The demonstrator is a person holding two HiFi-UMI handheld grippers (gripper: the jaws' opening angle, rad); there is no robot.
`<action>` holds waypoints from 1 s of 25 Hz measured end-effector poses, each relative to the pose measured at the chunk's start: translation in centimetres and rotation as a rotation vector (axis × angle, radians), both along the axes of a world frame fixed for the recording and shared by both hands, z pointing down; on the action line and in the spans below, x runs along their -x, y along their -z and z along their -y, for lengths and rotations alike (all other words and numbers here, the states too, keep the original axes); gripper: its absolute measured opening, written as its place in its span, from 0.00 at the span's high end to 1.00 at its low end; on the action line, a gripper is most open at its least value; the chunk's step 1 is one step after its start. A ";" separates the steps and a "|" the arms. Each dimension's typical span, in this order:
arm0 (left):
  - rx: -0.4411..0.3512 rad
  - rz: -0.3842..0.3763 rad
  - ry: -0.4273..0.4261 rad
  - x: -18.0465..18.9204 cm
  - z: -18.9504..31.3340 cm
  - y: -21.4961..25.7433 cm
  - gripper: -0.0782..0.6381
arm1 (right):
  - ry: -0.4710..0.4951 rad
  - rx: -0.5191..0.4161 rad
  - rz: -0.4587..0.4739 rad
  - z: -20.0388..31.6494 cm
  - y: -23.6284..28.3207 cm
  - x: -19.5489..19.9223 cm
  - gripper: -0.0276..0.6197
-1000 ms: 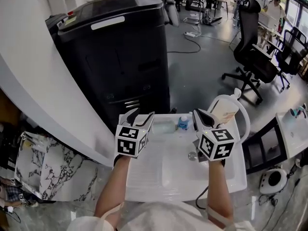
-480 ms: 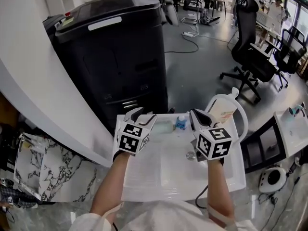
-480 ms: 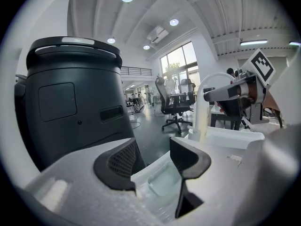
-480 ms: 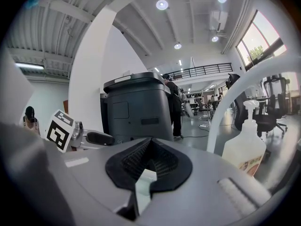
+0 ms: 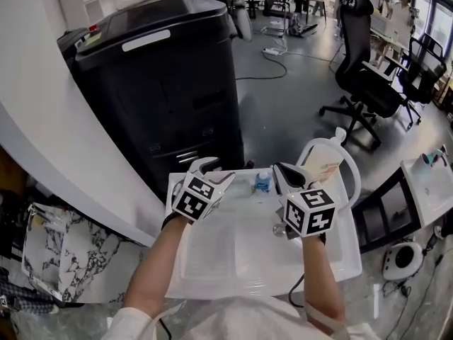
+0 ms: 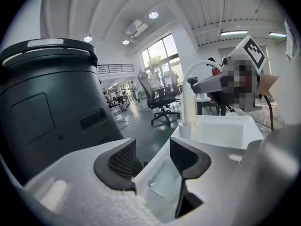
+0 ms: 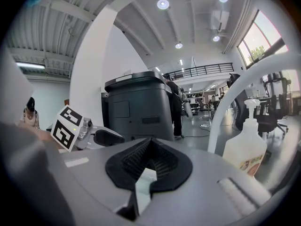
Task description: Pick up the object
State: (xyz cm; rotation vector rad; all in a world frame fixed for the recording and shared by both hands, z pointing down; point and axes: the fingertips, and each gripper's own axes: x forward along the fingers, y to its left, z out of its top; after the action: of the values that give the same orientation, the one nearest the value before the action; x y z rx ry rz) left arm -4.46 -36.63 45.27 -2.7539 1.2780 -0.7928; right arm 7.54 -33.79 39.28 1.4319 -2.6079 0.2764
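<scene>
A small clear bottle with a blue cap (image 5: 262,183) stands at the far rim of the white sink (image 5: 233,261), between my two grippers. My left gripper (image 5: 214,173) hovers over the sink's far left corner, jaws open and empty; in the left gripper view (image 6: 153,161) a shallow clear soap-dish recess (image 6: 164,182) lies below them. My right gripper (image 5: 282,173) hangs right of the bottle, and in the right gripper view (image 7: 149,159) the jaws are shut with nothing seen between them. Neither gripper touches the bottle.
A white arched faucet (image 5: 356,172) and a white pump bottle (image 5: 327,161) stand at the sink's far right. The drain (image 5: 279,229) sits under my right gripper. A tall black office machine (image 5: 163,76) rises just behind the sink. Office chairs (image 5: 368,83) stand farther off.
Both grippers have drifted slightly forward toward the sink's far rim, and the left one has tilted. Jaw states look the same.
</scene>
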 end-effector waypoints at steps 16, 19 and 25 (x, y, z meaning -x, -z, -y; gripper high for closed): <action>0.071 0.174 -0.272 -4.5 -0.2 -3.9 0.57 | 0.006 -0.006 -0.020 -0.1 -0.3 0.6 0.95; 0.109 0.207 -0.287 -4.7 -0.1 -5.1 0.57 | 0.006 -0.005 -0.025 -0.1 -0.5 0.8 0.95; 0.157 0.279 -0.358 -5.4 -0.2 -7.6 0.57 | -0.007 0.004 -0.030 -0.1 -1.0 0.6 0.95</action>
State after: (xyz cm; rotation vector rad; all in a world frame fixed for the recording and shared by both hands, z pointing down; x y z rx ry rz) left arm 0.90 -36.47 52.85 -2.7359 0.6768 -1.2236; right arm 6.96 -33.65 40.28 1.4326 -2.5773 0.2588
